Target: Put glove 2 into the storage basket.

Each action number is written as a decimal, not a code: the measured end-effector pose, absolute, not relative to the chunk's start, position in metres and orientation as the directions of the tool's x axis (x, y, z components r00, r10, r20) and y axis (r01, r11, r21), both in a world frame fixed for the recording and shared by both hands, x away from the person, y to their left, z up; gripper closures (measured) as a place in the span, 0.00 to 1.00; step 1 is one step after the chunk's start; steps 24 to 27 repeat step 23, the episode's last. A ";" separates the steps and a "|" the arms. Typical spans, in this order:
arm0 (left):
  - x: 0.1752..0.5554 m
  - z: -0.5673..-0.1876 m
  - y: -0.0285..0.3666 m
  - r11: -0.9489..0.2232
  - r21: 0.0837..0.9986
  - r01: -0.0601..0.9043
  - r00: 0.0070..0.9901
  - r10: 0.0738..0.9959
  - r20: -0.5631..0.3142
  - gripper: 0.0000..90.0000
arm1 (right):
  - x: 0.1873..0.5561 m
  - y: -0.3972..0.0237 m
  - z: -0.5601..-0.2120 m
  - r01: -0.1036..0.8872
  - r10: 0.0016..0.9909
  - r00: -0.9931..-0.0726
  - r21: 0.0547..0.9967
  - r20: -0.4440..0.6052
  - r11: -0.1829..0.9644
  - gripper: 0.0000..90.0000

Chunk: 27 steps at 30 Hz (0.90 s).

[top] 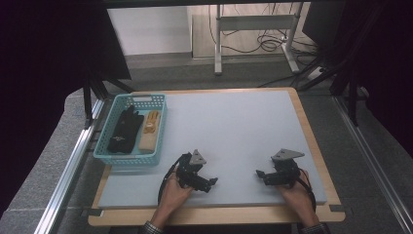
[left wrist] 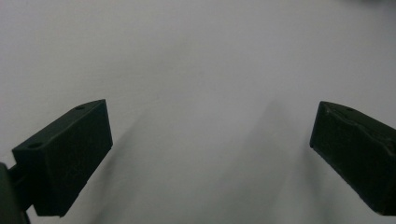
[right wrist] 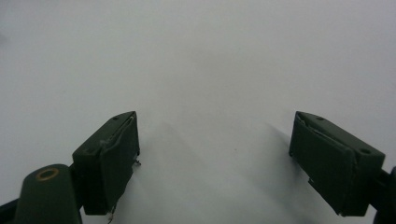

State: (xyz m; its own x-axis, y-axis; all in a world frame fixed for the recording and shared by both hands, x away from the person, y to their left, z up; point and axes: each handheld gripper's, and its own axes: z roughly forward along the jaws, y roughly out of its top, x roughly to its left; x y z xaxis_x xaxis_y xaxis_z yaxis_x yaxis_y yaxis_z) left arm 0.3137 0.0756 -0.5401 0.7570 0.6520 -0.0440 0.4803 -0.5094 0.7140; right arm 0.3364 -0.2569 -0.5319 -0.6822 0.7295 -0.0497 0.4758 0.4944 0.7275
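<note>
— Gloves, where are they lying?
— Both sit in the blue basket [top: 113, 155] at the left edge of the table [top: 243, 122]. The black glove [top: 124, 130] lies along the basket's left half, and the tan and yellow glove [top: 150, 129] lies just beside it on the right, the two touching along their length.

— And the basket against the grippers?
— It stands well to the left of them and farther from the person. Its near rim is close to the left gripper [top: 213, 184], but they are apart.

— How does the left gripper stand?
— A hand [top: 173, 195] holds it low over the pale mat near the front edge, jaws pointing right. In the left gripper view its two black jaws are spread wide with bare mat between them, gripping nothing.

— The right one?
— The right gripper [top: 260, 175] is held by the other hand [top: 298, 197], near the front edge too, jaws pointing left toward its partner. The two grippers are apart, with a stretch of mat between. In the right gripper view its jaws are also spread wide over the bare mat, holding nothing.
</note>
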 end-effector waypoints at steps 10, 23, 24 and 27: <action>0.314 -0.545 0.072 -0.529 0.690 0.493 0.753 0.657 -0.035 0.00 | 0.336 -0.257 -0.532 0.476 0.729 -0.682 0.726 -0.050 0.496 0.17; 0.314 -0.546 0.071 -0.527 0.689 0.497 0.751 0.660 -0.037 0.00 | 0.336 -0.257 -0.532 0.477 0.730 -0.682 0.726 -0.049 0.495 0.17; 0.314 -0.546 0.071 -0.527 0.689 0.497 0.751 0.660 -0.037 0.00 | 0.336 -0.257 -0.532 0.477 0.730 -0.682 0.726 -0.049 0.495 0.17; 0.314 -0.546 0.071 -0.527 0.689 0.497 0.751 0.660 -0.037 0.00 | 0.336 -0.257 -0.532 0.477 0.730 -0.682 0.726 -0.049 0.495 0.17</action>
